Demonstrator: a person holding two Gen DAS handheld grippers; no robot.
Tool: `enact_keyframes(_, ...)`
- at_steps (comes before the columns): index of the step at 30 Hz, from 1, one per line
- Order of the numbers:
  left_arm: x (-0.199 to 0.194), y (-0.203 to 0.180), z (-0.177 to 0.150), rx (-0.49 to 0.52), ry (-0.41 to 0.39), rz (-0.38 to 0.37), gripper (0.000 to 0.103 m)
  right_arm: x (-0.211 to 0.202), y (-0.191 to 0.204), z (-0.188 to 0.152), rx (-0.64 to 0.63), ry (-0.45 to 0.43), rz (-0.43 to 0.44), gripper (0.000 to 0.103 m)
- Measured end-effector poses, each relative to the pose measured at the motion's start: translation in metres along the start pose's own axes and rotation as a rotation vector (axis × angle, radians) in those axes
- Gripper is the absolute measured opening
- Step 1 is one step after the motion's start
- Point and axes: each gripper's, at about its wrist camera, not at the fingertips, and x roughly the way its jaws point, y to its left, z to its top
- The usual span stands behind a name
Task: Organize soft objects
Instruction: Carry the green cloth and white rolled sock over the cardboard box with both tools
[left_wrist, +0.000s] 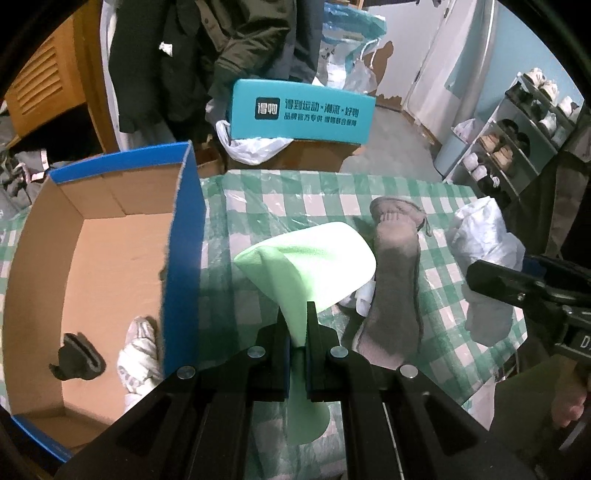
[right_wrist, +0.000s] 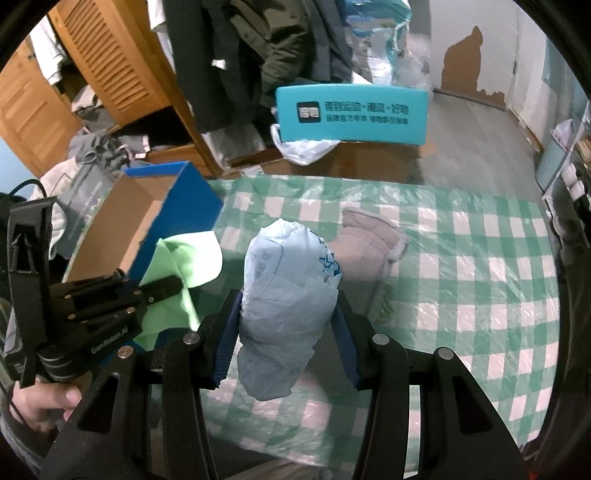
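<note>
Cloth (left_wrist: 310, 266) pinched in left hand-held gripper (left_wrist: 298, 332); right hand-held gripper (right_wrist: 288, 332) clasps bag (right_wrist: 288, 295).

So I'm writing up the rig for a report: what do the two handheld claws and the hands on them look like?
Both are matte black with silver screws. The right claw has ribbed blue finger pads. The left claw bears white "GenRobot.AI" lettering, with a black cable nearby. A bare hand grips its handle.
</note>
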Motion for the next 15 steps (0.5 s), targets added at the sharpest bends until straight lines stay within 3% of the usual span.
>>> enact_keyframes(15, -0.042, 0.033, -0.002, -0.05, -0.063, -0.003, 0.005, 0.001, 0.05, 0.013, -0.084, -0.007, 0.059, 0.047)
